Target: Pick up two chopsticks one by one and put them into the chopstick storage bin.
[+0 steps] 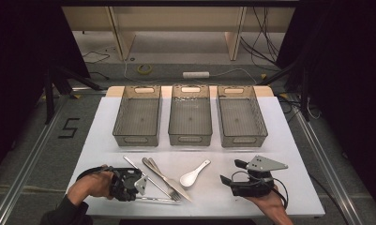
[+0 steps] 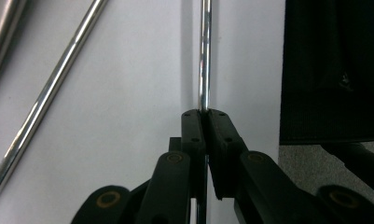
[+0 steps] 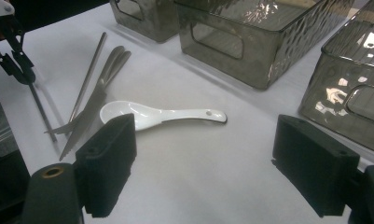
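**tabletop_tim:** Starting nearest the person: the left gripper [image 1: 143, 187] has its jaws pinched tight on a metal chopstick [image 2: 204, 60] lying at the near edge of the table [image 1: 289, 140]. In the left gripper view the rod runs straight out from between the jaws, so its long axis lines up with the gripper's own. In the high view it lies across the table, pointing toward the fork [image 1: 163, 177] and knife [image 1: 169, 180].

**binsorter:** And the right gripper [image 3: 203, 163]?

**tabletop_tim:** Jaws wide apart, holding nothing, parked on the near right. The white spoon [image 3: 156, 115] sits just ahead of it, handle pointing off to its right.

**binsorter:** So where does the chopstick go?

**tabletop_tim:** My guess is one of the three grey bins [image 1: 190, 115] at the far side. The left bin [image 1: 138, 115] is straight ahead of the left hand, well apart from it. The second chopstick [image 1: 143, 171] lies diagonally in between, so the lift has to clear that.
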